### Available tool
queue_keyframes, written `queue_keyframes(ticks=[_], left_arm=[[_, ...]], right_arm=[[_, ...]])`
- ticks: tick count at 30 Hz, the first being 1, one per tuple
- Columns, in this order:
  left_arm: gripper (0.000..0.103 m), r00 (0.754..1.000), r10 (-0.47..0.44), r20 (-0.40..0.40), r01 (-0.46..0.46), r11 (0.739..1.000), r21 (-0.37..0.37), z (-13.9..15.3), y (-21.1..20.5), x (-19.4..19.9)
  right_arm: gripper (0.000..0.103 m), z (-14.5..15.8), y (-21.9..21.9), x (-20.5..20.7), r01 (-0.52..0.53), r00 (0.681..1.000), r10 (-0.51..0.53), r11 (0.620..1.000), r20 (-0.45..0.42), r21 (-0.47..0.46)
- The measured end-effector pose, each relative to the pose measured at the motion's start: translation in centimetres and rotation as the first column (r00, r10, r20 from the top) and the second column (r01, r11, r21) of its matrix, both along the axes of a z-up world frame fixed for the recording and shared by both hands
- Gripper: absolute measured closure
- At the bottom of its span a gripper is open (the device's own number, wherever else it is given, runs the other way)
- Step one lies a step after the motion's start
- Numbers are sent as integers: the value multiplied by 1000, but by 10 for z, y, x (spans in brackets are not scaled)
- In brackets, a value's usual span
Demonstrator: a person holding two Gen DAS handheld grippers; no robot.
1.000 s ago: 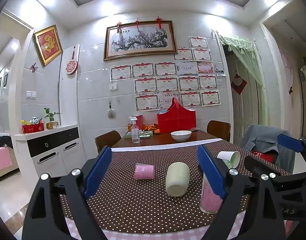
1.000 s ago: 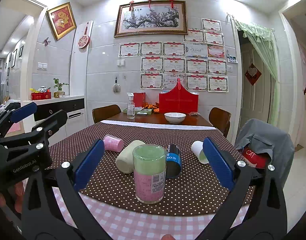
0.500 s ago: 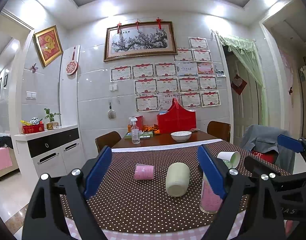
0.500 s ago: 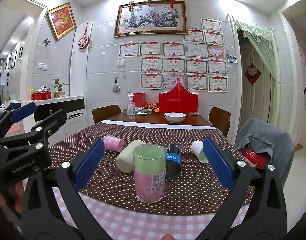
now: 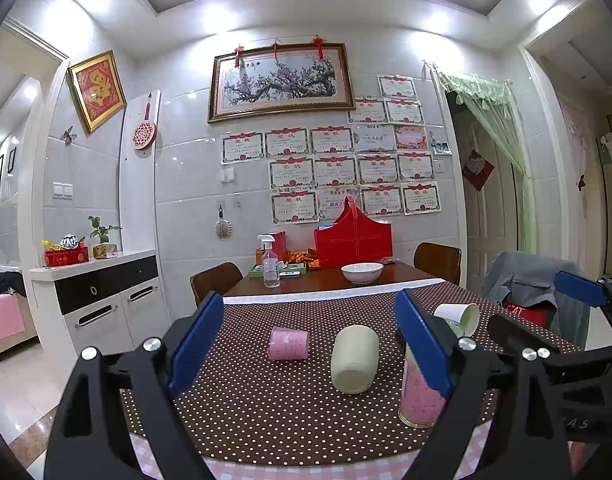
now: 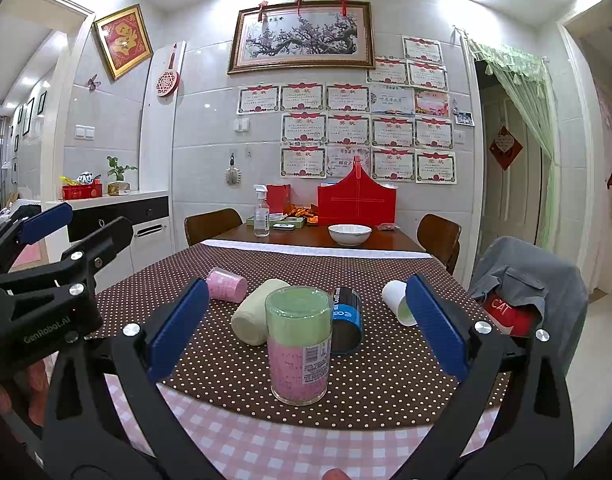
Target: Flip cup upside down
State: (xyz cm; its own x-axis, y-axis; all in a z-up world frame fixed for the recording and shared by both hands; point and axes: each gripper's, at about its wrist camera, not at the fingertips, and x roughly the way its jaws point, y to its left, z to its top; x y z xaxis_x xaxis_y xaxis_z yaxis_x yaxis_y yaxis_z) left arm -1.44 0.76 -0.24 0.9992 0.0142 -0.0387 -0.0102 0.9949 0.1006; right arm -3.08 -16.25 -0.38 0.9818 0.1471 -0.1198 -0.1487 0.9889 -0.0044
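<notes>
Both grippers hover at the near edge of the tabletop (image 6: 234, 436), jaws spread wide and holding nothing: the right gripper (image 6: 306, 332) lines up on the glass cup (image 6: 298, 346), the left gripper (image 5: 309, 344) faces the cream cup (image 5: 354, 360). Which cup is meant is not certain; the glass cup stands near the front edge of the dotted cloth (image 6: 385, 376), seemingly already mouth-down, though that is hard to tell through the glass. The others lie on their sides: pink cup (image 6: 226, 285) far left, cream cup just behind the glass one, blue can (image 6: 347, 320) touching or nearly touching it, white cup (image 6: 397, 302) far right. Risks, as I judge them: smooth glass could slip between the pads mid-turn and drop near the edge; an off-centre close could knock it into the blue can or cream cup; lying cups could roll if nudged; the cloth could drag under a sliding cup; the two grippers sit close and could collide.
</notes>
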Motion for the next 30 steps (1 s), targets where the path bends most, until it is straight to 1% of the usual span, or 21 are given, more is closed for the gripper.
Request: queue_keyframes(ticks=[30], left_arm=[[17,1000,4,5,-4,1000,-2,6,-2,-4]], right_arm=[[6,0,0,0,0,1000,0,1000,-1,-1]])
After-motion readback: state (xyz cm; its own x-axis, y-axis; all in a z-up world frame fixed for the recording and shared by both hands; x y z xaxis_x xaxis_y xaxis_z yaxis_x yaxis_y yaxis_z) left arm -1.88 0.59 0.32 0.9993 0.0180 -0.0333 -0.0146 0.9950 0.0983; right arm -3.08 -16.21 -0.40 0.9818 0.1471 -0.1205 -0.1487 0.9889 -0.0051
